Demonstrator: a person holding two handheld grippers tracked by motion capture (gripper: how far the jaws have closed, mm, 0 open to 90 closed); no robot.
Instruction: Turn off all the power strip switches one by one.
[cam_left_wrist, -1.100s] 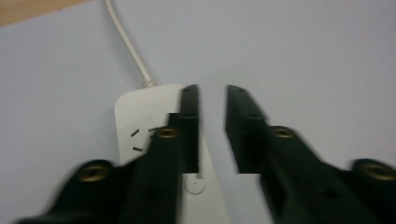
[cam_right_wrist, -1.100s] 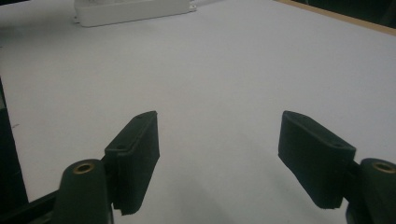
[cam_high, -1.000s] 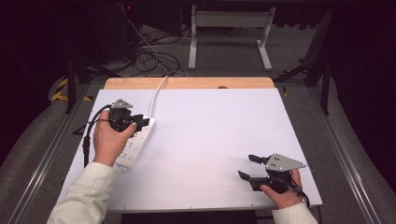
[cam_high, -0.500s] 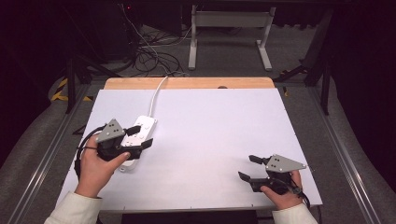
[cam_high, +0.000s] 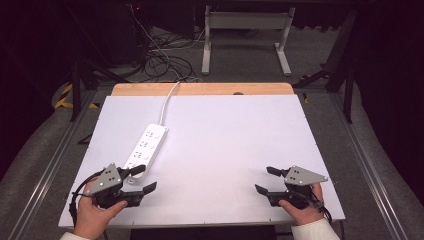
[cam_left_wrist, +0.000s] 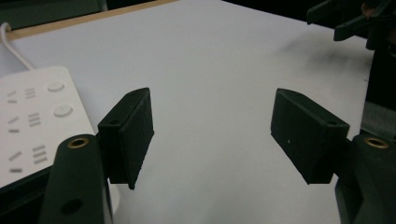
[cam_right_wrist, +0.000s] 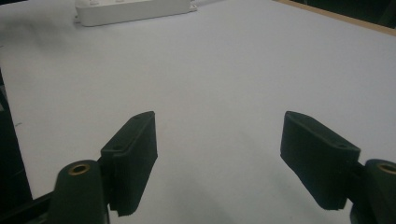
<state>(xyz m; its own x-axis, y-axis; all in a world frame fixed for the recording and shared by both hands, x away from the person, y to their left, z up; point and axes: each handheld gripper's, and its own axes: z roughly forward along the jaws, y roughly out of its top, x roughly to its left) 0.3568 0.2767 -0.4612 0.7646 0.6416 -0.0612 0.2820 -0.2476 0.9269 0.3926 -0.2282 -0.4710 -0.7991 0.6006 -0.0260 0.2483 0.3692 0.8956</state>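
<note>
A white power strip (cam_high: 145, 147) lies on the left part of the white table (cam_high: 225, 140), its cord running to the far edge. It appears at the left of the left gripper view (cam_left_wrist: 32, 112) and at the top of the right gripper view (cam_right_wrist: 135, 9). My left gripper (cam_high: 142, 178) rests at the near left, just in front of the strip's near end, open with nothing between its jaws (cam_left_wrist: 212, 135). My right gripper (cam_high: 266, 180) sits at the near right, open and empty (cam_right_wrist: 219, 158).
A wooden strip (cam_high: 200, 89) borders the table's far edge. Beyond it lie tangled cables (cam_high: 160, 60) and a white metal frame (cam_high: 245, 35) on the floor. The other gripper (cam_left_wrist: 355, 21) shows at the top right of the left gripper view.
My left gripper has drawn back from over the power strip toward the near left edge, and the strip now lies uncovered. The right gripper has stayed put.
</note>
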